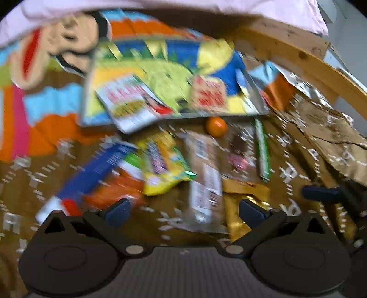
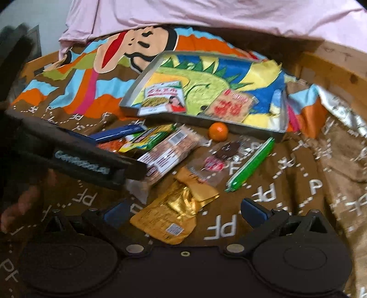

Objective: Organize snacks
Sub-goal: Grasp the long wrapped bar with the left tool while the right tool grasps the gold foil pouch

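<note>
Loose snacks lie on a brown printed blanket (image 2: 270,194): a gold packet (image 2: 174,213), a clear biscuit pack (image 2: 169,153), a green stick (image 2: 252,160), a yellow-green packet (image 2: 146,137), a blue box (image 2: 117,134) and an orange ball (image 2: 218,131). Behind them stands a grey tray (image 2: 188,121) with a dinosaur lining, holding a white-red packet (image 2: 161,97) and a red-printed packet (image 2: 229,105). My right gripper (image 2: 185,212) is open around the gold packet's near end. The left gripper (image 1: 184,209) is open low over the biscuit pack (image 1: 204,174) and gold packet (image 1: 238,206); this view is blurred.
A colourful cartoon blanket (image 2: 96,75) and pink bedding (image 2: 206,16) lie behind the tray. A wooden bed rail (image 2: 339,68) curves along the right. The left tool's black housing (image 2: 80,158) and a hand (image 2: 23,201) cover the pile's left side.
</note>
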